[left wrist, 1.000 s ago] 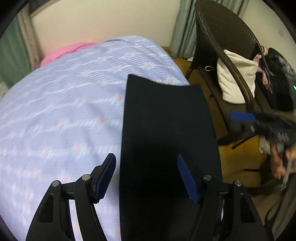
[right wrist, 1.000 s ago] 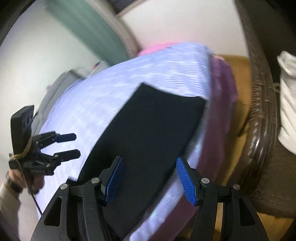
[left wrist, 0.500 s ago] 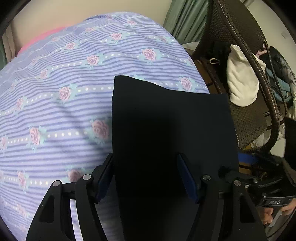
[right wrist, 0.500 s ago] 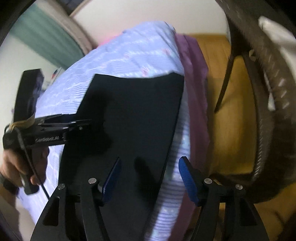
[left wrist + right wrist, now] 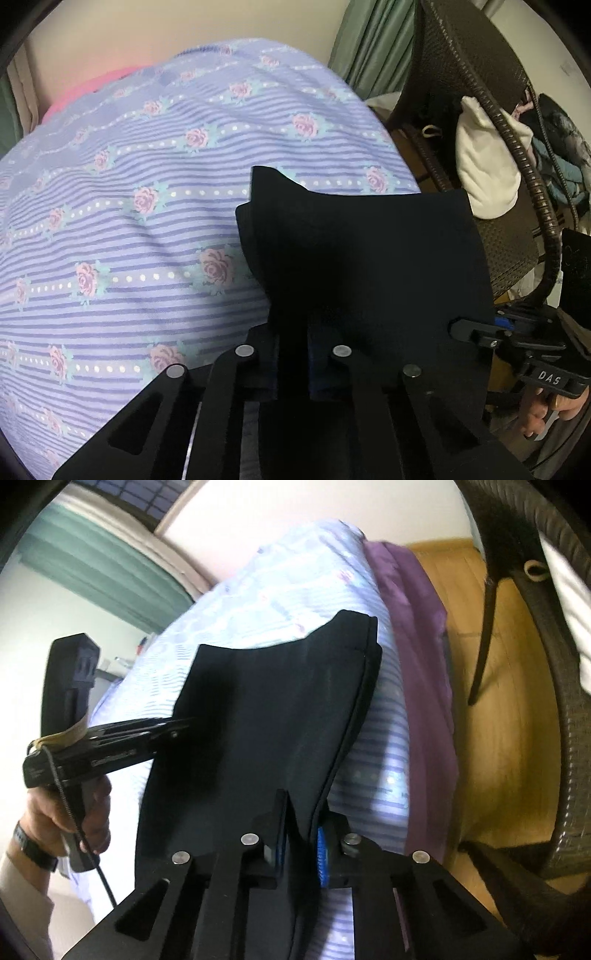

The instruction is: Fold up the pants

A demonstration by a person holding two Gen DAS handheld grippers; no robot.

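The black pants (image 5: 369, 258) lie folded lengthwise on the bed, near its right edge; they also show in the right wrist view (image 5: 266, 716). My left gripper (image 5: 291, 365) is shut on the near left edge of the pants, and the cloth's far left corner has lifted and curled. My right gripper (image 5: 299, 845) is shut on the near right edge of the pants, with the hem pinched between its blue pads. Each gripper shows in the other's view: the right one (image 5: 476, 330) and the left one (image 5: 177, 725), both at the cloth's edges.
The bed has a lilac striped cover with roses (image 5: 147, 221) and a purple sheet (image 5: 417, 635) down its side. A dark wicker chair (image 5: 480, 74) with a white cloth (image 5: 484, 162) stands close on the right, over a wooden floor (image 5: 509, 720).
Both grippers moved down onto the near end of the pants and shut on its edges. The cloth's far left corner has lifted off the bed.
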